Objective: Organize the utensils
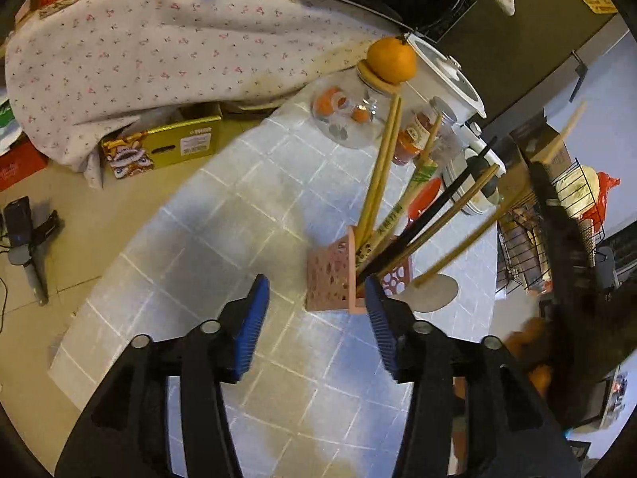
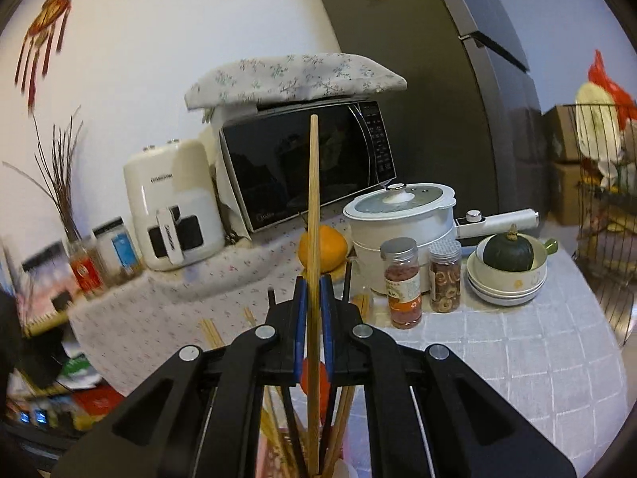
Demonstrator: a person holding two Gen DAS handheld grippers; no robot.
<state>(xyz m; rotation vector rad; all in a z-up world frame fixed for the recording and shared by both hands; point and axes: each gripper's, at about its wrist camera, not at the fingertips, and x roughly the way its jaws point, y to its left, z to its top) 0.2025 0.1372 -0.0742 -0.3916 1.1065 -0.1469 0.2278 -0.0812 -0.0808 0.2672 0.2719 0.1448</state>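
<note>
Left gripper (image 1: 316, 318), lower centre of the left wrist view, is hanging with jaws parted and empty over bare tiled table (image 1: 239, 215), the pink utensil holder (image 1: 338, 279) just beside its right finger. Right gripper (image 2: 313, 298) is clamping an upright wooden chopstick (image 2: 313, 207), centre of the right wrist view, above the holder's other chopsticks.

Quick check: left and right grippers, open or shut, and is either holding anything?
Left gripper: jaws open, nothing between them, above the table beside the pink holder.
Right gripper: jaws shut on a wooden chopstick, held upright.
</note>
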